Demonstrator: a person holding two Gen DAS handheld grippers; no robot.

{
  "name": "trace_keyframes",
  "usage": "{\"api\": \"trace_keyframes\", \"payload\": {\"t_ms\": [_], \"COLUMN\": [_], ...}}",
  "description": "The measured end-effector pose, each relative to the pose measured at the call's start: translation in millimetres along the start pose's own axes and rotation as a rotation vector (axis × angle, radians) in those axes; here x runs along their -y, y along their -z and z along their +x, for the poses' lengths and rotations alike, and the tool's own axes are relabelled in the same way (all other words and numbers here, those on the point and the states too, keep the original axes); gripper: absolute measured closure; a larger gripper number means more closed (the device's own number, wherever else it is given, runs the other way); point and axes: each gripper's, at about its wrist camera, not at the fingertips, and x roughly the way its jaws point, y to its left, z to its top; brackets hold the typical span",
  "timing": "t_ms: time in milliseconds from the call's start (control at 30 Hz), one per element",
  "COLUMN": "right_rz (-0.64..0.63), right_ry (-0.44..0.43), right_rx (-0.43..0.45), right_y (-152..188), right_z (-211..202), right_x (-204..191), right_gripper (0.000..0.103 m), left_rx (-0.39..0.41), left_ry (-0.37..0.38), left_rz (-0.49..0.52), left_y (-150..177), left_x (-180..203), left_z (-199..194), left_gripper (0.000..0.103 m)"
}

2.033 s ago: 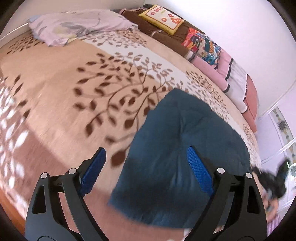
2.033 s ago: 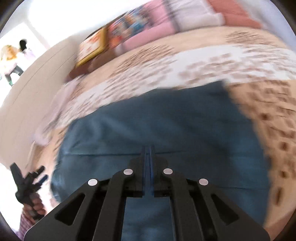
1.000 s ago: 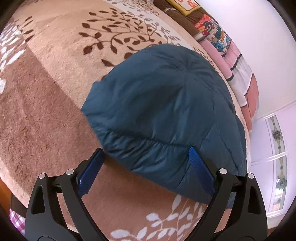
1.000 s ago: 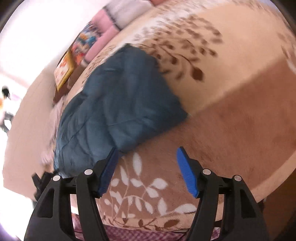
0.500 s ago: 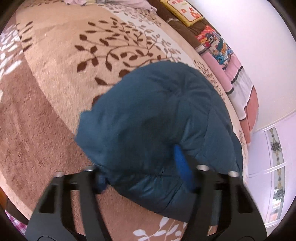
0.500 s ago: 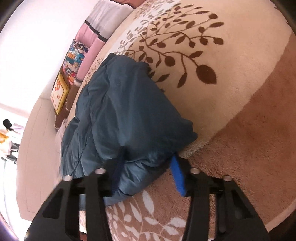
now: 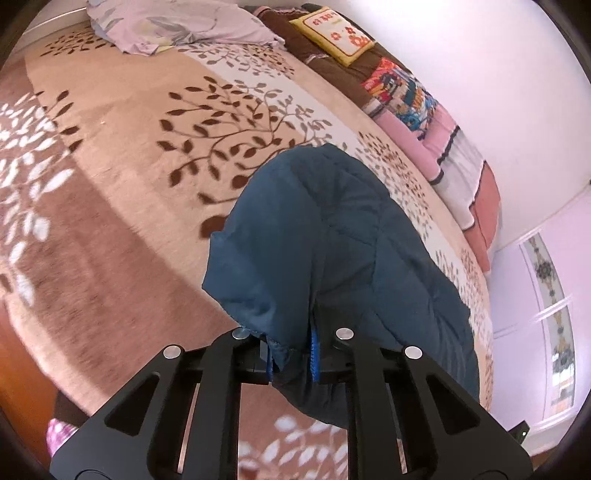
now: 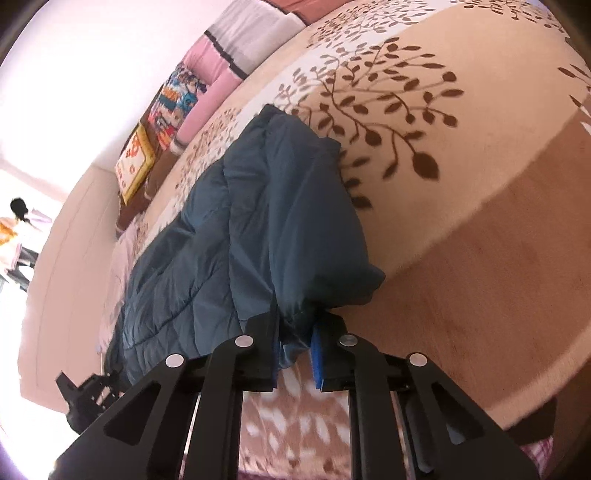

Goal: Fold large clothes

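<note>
Where both pairs of jaws stood apart a second ago, the left gripper [image 7: 291, 354] and right gripper [image 8: 295, 350] are now closing on the near hem of the blue quilted coat [image 7: 332, 236], lifting it off the leaf-patterned bedspread [image 7: 122, 155]. Beyond the jaws, pillows [image 7: 406, 92] line the white wall [image 7: 480, 55]; the yellow cushion's [image 7: 332, 31] red writing is unreadable.

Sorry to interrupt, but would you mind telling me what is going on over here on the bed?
A person is folding a dark blue padded jacket on a bed with a leaf-patterned blanket. The left tool and the right tool are each closing on the jacket's near edge, with fabric bunched between the blue pads. The rest of the jacket lies on the blanket, and cushions line the wall.
</note>
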Motion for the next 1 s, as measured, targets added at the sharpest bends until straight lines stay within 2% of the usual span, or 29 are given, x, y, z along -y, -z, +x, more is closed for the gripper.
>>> {"api": "trace_keyframes", "payload": {"t_ms": [200,333,433,600,933,1000], "right_rz": [-0.013,-0.044,-0.06,-0.052,-0.042,-0.03], "right_ry": [0.019,0.062,0.114,0.18,0.331,0.349], "right_rx": [-0.051,-0.089,-0.117,-0.131,-0.122,-0.116], "right_y": [44,71,85,87,90,90], "right_z": [-22,-33,-29,-17,-7,-7], "right_x": [10,12,16,18,2,1], "right_gripper": [0.089,0.089,0.089,0.086,0.079,0.075], "left_rx": [-0.052,-0.075,-0.091,-0.114,-0.177,-0.184], "left_ry": [-0.026,-0.069,-0.09,-0.108,-0.1,-0.11], "left_rz": [0.006,0.076,0.112,0.147,0.227,0.247], "left_y": [33,52,60,60,59,59], "left_x": [-33,-45,-52,-53,-51,-49], "left_z": [-31,-43,-39,-27,-23,-21], "left_gripper": [0.089,0.089,0.088,0.086,0.077,0.073]}}
